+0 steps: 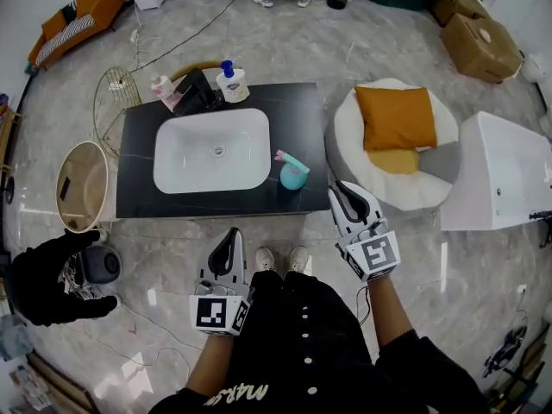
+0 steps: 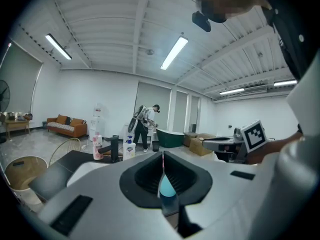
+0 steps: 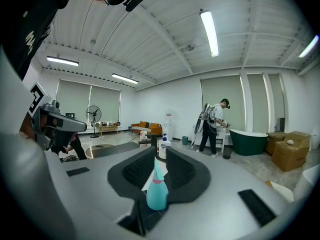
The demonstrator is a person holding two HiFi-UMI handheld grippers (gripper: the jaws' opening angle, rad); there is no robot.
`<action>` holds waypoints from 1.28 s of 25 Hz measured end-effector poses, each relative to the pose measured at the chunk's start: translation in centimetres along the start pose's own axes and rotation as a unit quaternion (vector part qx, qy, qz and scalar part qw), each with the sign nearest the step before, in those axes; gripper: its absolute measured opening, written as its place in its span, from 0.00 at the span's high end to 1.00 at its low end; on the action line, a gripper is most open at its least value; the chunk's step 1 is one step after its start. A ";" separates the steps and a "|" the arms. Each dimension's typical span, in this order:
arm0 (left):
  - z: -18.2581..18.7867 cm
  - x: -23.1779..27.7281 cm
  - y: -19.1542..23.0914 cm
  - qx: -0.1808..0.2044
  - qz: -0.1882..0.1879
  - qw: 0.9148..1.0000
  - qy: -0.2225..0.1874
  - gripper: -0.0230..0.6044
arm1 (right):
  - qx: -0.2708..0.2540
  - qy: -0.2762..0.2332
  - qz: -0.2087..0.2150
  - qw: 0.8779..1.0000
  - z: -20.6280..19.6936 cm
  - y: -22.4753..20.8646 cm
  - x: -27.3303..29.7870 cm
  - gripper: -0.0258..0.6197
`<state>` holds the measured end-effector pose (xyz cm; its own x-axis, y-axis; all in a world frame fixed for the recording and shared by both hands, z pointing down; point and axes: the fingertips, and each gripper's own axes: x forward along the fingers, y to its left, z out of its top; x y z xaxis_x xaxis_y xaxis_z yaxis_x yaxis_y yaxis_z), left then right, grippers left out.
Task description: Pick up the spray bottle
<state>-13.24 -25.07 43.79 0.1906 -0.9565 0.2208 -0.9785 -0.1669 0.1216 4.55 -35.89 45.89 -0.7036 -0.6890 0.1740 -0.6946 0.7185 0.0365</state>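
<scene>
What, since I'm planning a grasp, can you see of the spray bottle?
The spray bottle is small, round-bodied and teal, plastic by its look, with pink at its spray head. It stands upright near the near right corner of the black countertop, right of the white basin. Only the countertop touches it.

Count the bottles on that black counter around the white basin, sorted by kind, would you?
teal spray bottle: 1
white pump bottle: 1
pink bottle: 1
Total: 3
</scene>
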 end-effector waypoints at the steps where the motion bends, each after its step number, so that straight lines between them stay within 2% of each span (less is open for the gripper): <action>1: -0.4 0.6 0.2 -0.002 -0.004 1.000 0.007 0.94 | 0.001 0.013 0.013 1.000 -0.9 -0.1 1.2 0.84; 2: -0.9 1.2 0.4 -0.003 -0.008 1.000 0.014 0.94 | 0.000 0.026 0.026 0.999 -1.8 -0.1 2.4 0.73; 3: -1.5 1.9 0.6 -0.005 -0.014 1.000 0.022 0.94 | -0.004 0.038 0.039 0.999 -2.8 -0.1 3.8 0.68; 5: -2.6 3.2 1.2 -0.011 -0.025 0.999 0.035 0.94 | -0.015 0.054 0.063 0.996 -4.9 -0.2 6.3 0.61; 8: -4.7 5.0 1.7 -0.018 -0.043 0.998 0.052 0.94 | -0.021 0.065 0.096 0.993 -7.7 -0.2 9.8 0.58; 13: -8.4 6.5 2.4 -0.039 -0.051 0.994 0.093 0.94 | -0.029 0.068 0.160 0.984 -10.7 0.9 13.6 0.57; 17: -10.6 6.4 2.9 -0.053 -0.044 0.990 0.123 0.94 | -0.035 0.050 0.183 0.981 -11.3 2.0 14.6 0.58; 20: -12.2 6.5 3.4 -0.060 -0.037 0.988 0.134 0.94 | -0.022 0.035 0.181 0.983 -11.8 1.9 15.3 0.62; 24: -13.6 6.7 3.8 -0.066 -0.035 0.986 0.147 0.94 | -0.025 0.024 0.186 0.982 -12.2 2.0 16.0 0.74; 28: -13.6 6.7 3.7 -0.065 -0.033 0.987 0.145 0.94 | -0.051 0.034 0.186 0.981 -12.4 2.3 15.8 0.74; 32: -12.6 6.6 3.9 -0.056 -0.033 0.989 0.132 0.94 | -0.028 0.022 0.163 0.986 -10.8 1.9 15.5 0.74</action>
<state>-14.76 -29.05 57.91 0.2812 -0.8467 0.4516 -0.9514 -0.1847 0.2463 -6.07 -44.18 59.27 -0.8800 -0.4164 0.2286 -0.4220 0.9062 0.0263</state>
